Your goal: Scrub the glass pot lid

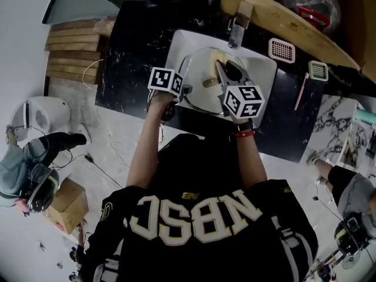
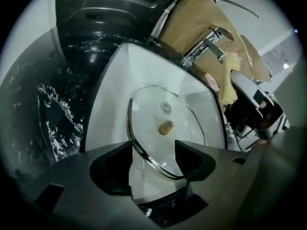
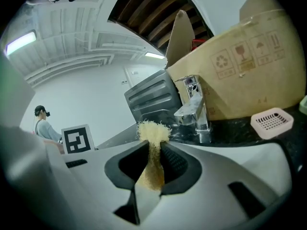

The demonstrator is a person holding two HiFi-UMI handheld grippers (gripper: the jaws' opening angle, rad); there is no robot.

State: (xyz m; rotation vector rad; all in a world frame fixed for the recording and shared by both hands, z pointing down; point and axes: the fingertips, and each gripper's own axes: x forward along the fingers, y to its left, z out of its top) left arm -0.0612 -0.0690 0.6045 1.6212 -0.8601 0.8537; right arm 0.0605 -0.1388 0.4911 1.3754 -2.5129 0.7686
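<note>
Left gripper [image 2: 153, 153] jaws wide apart astride the near rim of a round clear glass pot lid [image 2: 148, 111] (tan knob [image 2: 166, 127] on top) lying in a white rectangular sink [image 2: 108, 104], black marbled counter [image 2: 53, 104] at left, frayed yellow sponge [image 2: 230, 80] at right.

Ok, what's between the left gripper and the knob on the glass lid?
Only the glass lid itself; its metal rim runs between the jaws of the open left gripper, in the left gripper view.

Glass pot lid [image 1: 200, 69] fills sink [image 1: 176, 50], faucet [image 1: 237, 29], cardboard box [image 1: 276, 16] behind, near side open
</note>
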